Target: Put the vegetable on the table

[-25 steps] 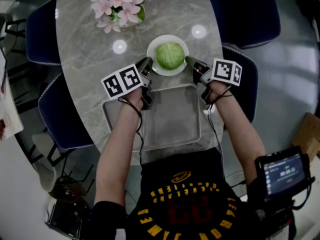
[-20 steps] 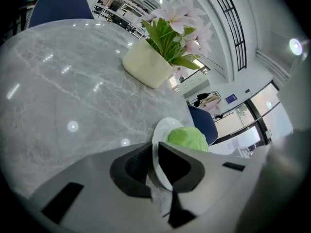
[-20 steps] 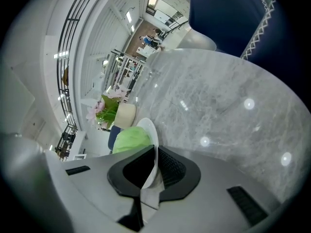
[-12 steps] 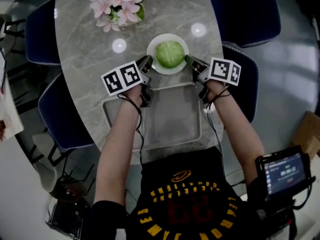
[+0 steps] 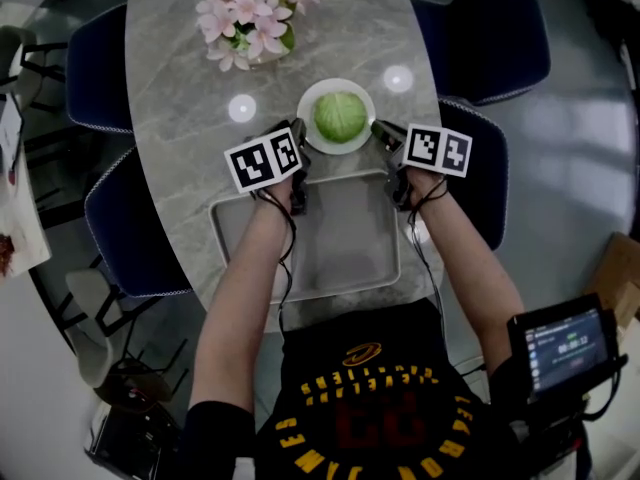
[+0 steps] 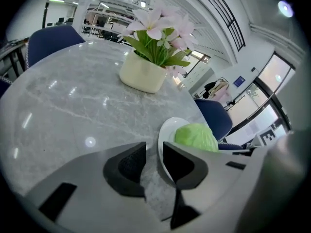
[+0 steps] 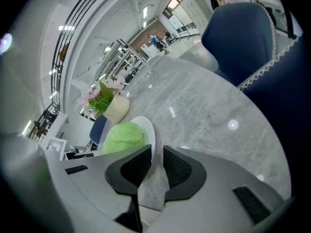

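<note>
from where i stand the job looks nearly finished. the cabbage point(image 5: 340, 117) sits on its white plate point(image 5: 339, 84), and the plate appears to rest on the marble table point(image 5: 180, 98), just past the far edge of the tray point(image 5: 340, 238) and near the flower pot point(image 5: 255, 23). so the vegetable is on the table, dish and all. what's left, i'd say, is letting go and drawing both tools clear.

the right gripper point(image 7: 156, 152) has its jaws pressed together on the plate's rim, the white edge filling the slot between the pads. the left gripper point(image 6: 153, 148) is at the opposite side of the rim, its jaws a little apart. the edge lies against one pad and a sliver of marble shows between it and the other, so that side reads as loosened rather than pinching.

as for what holds what: the plate carries only the cabbage, a single pale green head. the tray in front of the person is bare. the pot holds pink flowers with green leaves.
</note>
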Action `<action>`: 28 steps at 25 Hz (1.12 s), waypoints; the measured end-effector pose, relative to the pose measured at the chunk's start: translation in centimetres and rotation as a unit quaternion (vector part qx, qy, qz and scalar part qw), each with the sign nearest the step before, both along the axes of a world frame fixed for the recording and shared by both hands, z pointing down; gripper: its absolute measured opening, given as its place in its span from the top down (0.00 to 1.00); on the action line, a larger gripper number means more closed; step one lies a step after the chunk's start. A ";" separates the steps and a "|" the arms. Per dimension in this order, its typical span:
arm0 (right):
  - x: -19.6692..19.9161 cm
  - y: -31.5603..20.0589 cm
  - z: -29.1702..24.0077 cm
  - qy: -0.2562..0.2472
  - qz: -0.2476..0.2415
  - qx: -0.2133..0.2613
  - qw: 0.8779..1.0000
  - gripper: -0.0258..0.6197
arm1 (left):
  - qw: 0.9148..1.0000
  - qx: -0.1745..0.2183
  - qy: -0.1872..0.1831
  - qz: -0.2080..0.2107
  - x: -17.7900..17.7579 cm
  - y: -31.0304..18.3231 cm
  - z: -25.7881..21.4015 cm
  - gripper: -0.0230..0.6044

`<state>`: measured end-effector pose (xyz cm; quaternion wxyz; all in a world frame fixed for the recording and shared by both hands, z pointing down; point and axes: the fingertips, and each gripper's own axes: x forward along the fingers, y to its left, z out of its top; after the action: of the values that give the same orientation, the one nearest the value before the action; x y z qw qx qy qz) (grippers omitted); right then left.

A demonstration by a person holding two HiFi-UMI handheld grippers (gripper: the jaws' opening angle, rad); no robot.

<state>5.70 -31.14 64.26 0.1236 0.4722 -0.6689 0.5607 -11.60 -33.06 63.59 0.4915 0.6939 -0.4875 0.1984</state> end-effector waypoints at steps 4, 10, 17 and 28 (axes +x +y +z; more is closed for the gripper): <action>0.8 0.1 -0.5 0.027 -0.008 0.024 0.999 0.87 | 1.000 0.013 0.008 -0.025 -1.5 0.3 -0.8 0.81; 0.2 0.3 -3.4 -0.004 0.002 0.073 0.997 0.87 | 0.996 0.048 0.050 -0.052 -1.9 1.5 -3.8 0.81; -2.9 4.5 -9.9 -0.055 -0.037 0.151 0.986 0.87 | 0.982 0.084 0.167 0.014 2.4 8.2 -9.3 0.81; -5.9 13.6 -13.1 -0.090 -0.082 0.168 0.978 0.87 | 0.980 0.106 0.161 0.050 2.4 19.8 -13.3 0.81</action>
<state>-0.22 -17.55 51.13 0.0270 0.3775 -0.7984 0.4684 -9.16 -13.25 50.30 0.4765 0.7887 -0.3844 0.0555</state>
